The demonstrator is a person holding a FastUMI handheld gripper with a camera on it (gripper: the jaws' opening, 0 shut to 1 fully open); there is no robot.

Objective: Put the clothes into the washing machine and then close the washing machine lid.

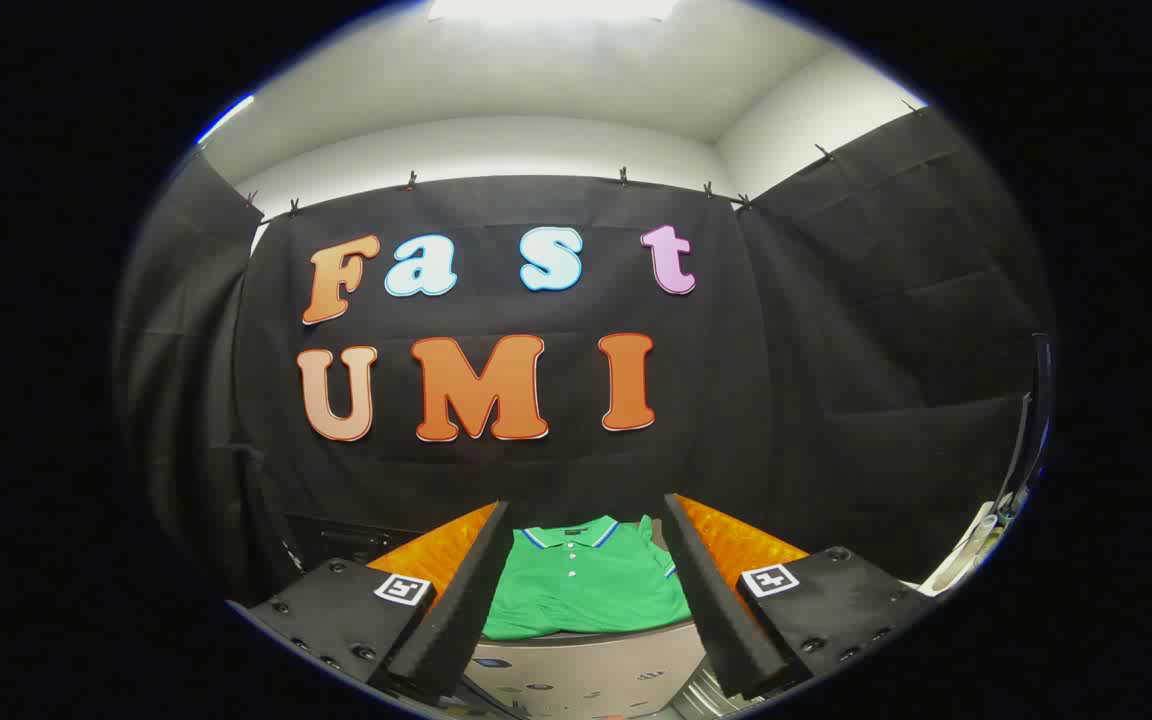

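While my fingers stand spread wide with nothing between their pads, the task sits at its first step: approach to the garment, with no grasp made yet. Ordered by size, the orange table [736, 540] comes first; it carries the green polo shirt [586, 585], which lies folded flat, collar away from me, buttons facing up. Relative to that shirt, my gripper [586, 600] is held back on its near side, one finger flanking it at each side in the view, neither touching the cloth. At the near side of the shirt I see a pale grey panel [586, 675] with small marks; I judge it may be the washing machine top, but cannot confirm it. Next move, in my judgement: advance and lower onto the shirt, pinch a thick fold, then lift clear. A thin pinch risks the cloth slipping or unfolding.
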